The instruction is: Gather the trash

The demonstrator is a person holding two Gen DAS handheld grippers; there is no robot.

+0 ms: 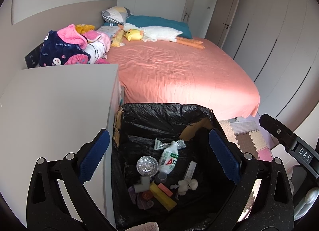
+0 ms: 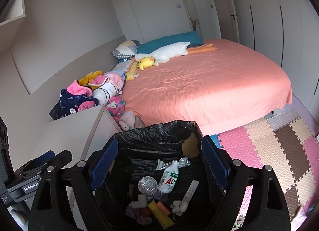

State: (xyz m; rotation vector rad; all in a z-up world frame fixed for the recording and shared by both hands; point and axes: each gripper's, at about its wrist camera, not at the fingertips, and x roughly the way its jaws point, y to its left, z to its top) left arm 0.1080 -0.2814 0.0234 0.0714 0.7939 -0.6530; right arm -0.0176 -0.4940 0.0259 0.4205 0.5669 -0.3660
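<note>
**Both Tongs Over the Trash Box, Nothing Held**

The salmon-pink sheeted bed [image 2: 209, 85] fills my view from 11 to 2 o'clock. At 6 o'clock, beside the white cabinet [image 1: 55, 111], stands the cardboard box lined with a black plastic bag [image 1: 159, 115]. Inside it lie a white plastic drink bottle with green label [image 1: 169, 159], a round foil lid [image 1: 147, 165], a grey pipe elbow [image 1: 142, 185] and a yellow block [image 1: 162, 196]. My left tongs [image 1: 159, 159] and right tongs [image 2: 159, 169] stand apart, empty, above the box.
</note>
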